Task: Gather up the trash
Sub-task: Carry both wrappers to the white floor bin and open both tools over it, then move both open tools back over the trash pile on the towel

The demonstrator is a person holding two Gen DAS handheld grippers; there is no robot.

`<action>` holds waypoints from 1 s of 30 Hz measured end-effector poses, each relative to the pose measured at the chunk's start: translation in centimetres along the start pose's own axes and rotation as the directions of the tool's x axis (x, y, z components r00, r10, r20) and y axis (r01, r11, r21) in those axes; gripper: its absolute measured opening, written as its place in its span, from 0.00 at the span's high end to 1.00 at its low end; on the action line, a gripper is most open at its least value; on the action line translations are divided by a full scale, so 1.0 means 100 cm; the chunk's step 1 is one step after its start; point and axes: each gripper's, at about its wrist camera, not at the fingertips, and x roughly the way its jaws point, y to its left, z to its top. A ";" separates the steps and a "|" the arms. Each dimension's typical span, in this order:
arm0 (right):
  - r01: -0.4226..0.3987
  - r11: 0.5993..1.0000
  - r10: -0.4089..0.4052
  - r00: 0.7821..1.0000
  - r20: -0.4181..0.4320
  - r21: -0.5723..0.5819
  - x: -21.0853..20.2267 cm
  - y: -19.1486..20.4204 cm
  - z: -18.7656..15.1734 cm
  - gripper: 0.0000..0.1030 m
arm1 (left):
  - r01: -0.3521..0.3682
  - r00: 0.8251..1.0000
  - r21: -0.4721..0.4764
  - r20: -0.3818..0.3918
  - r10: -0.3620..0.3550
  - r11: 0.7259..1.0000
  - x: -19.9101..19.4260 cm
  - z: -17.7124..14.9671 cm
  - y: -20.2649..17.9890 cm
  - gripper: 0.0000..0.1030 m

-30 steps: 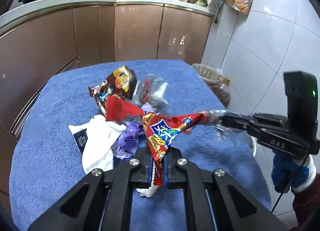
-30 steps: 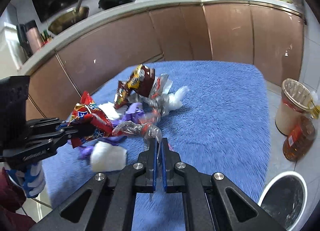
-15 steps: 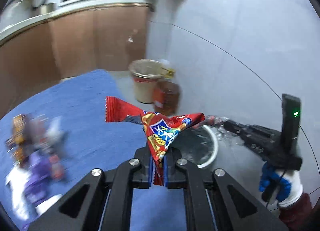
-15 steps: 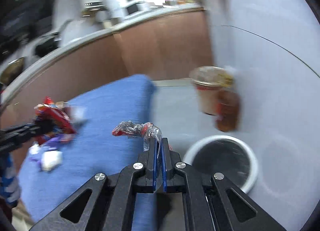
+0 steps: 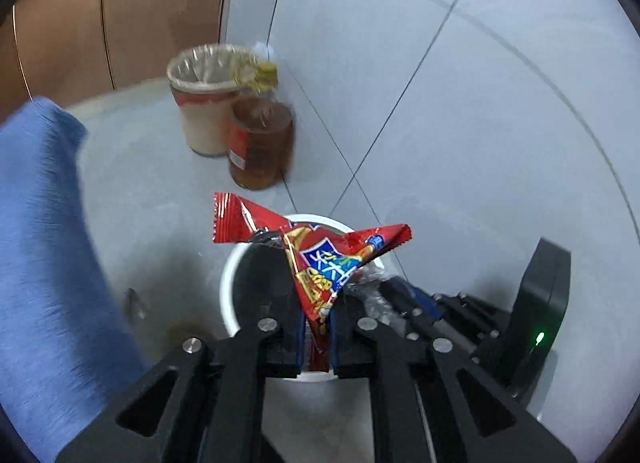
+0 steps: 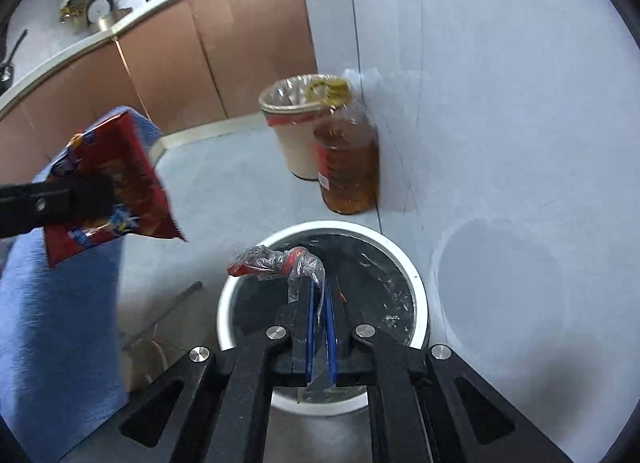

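Note:
My left gripper (image 5: 316, 315) is shut on a red snack wrapper (image 5: 320, 259) and holds it over the white-rimmed bin (image 5: 230, 291) on the floor. My right gripper (image 6: 318, 295) is shut on a crumpled clear plastic wrapper with red print (image 6: 276, 261), its pads slightly apart, right above the same bin (image 6: 400, 259), which has a black liner. The left gripper (image 6: 80, 195) and its red wrapper (image 6: 132, 171) also show at the left of the right wrist view. The right gripper (image 5: 404, 295) shows beside the left one.
A beige lined waste basket (image 6: 292, 131) and an amber oil bottle (image 6: 348, 167) stand against the tiled wall behind the bin. The blue-towelled table edge (image 5: 36, 243) is to the left. Brown kitchen cabinets (image 6: 224, 43) run behind.
Both grippers have swung away from the trash pile on the table to the right and now hang over the floor bin, each still holding its wrapper.

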 end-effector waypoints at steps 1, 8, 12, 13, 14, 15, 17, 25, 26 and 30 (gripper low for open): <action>0.004 1.000 -0.004 1.000 -0.013 0.005 0.008 -0.003 -0.001 0.93 | 0.004 1.000 -0.010 -0.014 -0.004 1.000 0.010 0.002 0.002 0.88; 0.040 0.999 -0.038 0.997 -0.061 0.030 0.028 -0.014 -0.008 0.63 | 0.030 0.998 -0.085 -0.054 -0.035 0.996 0.044 0.001 0.017 0.61; 0.041 0.999 -0.038 0.997 -0.061 0.035 0.018 -0.014 -0.014 0.60 | 0.027 0.999 -0.084 -0.035 -0.030 0.996 0.036 -0.001 0.018 0.61; 0.041 0.999 -0.038 0.997 -0.060 0.036 0.017 -0.014 -0.014 0.60 | 0.024 0.999 -0.079 -0.020 -0.026 0.997 0.028 -0.002 0.017 0.61; 0.039 0.999 -0.037 0.998 -0.057 0.037 0.013 -0.013 -0.015 0.60 | 0.023 1.000 -0.076 -0.007 -0.024 0.997 0.021 -0.002 0.017 0.61; 0.035 0.999 -0.033 0.998 -0.051 0.040 0.006 -0.011 -0.015 0.60 | 0.020 1.000 -0.072 0.015 -0.019 0.997 0.011 -0.005 0.015 0.61; 0.024 0.999 -0.022 0.999 -0.034 0.044 -0.009 -0.006 -0.016 0.60 | 0.006 0.997 -0.061 0.073 -0.002 0.998 -0.015 -0.010 0.011 0.61; -0.053 0.999 0.052 0.994 0.099 0.011 -0.094 0.030 0.000 0.59 | -0.045 0.970 -0.012 0.239 0.047 0.999 -0.126 -0.038 0.006 0.61; -0.066 0.998 0.066 0.991 0.120 -0.002 -0.107 0.038 0.003 0.58 | -0.060 0.963 -0.004 0.263 0.059 0.998 -0.145 -0.045 0.007 0.61; -0.120 0.990 0.133 0.972 0.192 -0.076 -0.155 0.074 0.013 0.57 | -0.088 0.943 -0.017 0.321 0.089 0.996 -0.197 -0.071 0.020 0.61</action>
